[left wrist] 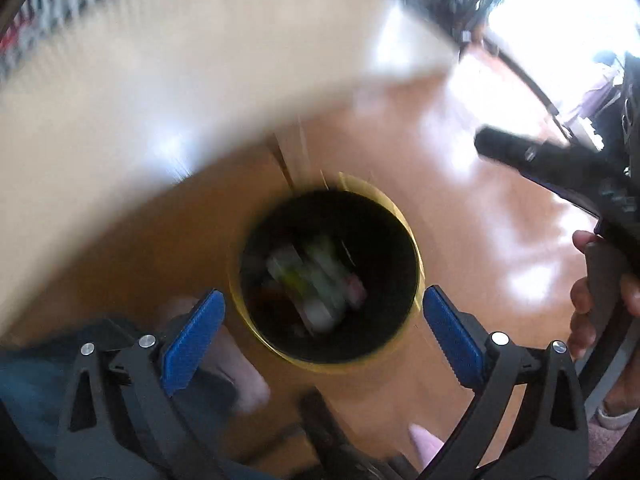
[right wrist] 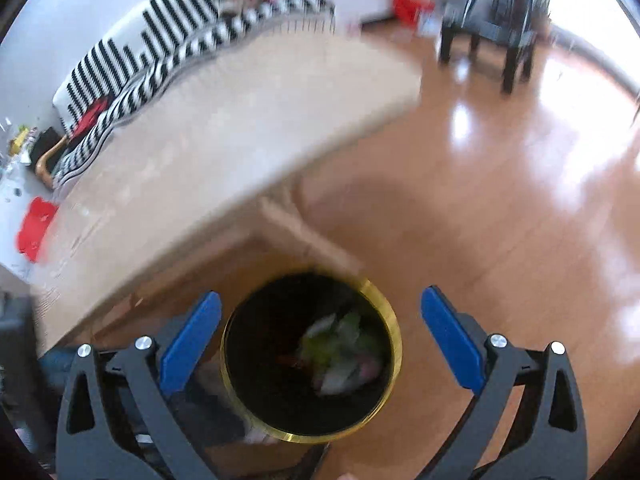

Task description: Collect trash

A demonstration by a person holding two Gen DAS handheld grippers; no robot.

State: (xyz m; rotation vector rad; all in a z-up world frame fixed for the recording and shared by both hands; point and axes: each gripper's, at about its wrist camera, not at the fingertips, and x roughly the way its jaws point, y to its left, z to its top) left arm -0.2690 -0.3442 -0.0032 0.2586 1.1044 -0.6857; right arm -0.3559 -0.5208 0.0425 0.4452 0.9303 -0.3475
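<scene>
A round bin with a gold rim (left wrist: 416, 264) and a black inside stands on the wooden floor below both grippers; its rim also shows in the right wrist view (right wrist: 394, 320). Crumpled trash (left wrist: 316, 284), white, green and pink, lies at its bottom and also shows in the right wrist view (right wrist: 340, 348). My left gripper (left wrist: 324, 332) is open and empty over the bin's mouth. My right gripper (right wrist: 320, 340) is open and empty above the bin too. Both views are blurred.
A light wooden table (right wrist: 224, 128) stands just beyond the bin. A black-and-white striped sofa (right wrist: 160, 52) is behind it. A red object (right wrist: 34, 228) lies at the left. A dark side table (right wrist: 492, 28) with a plant stands at the far right on glossy floor (right wrist: 500, 200).
</scene>
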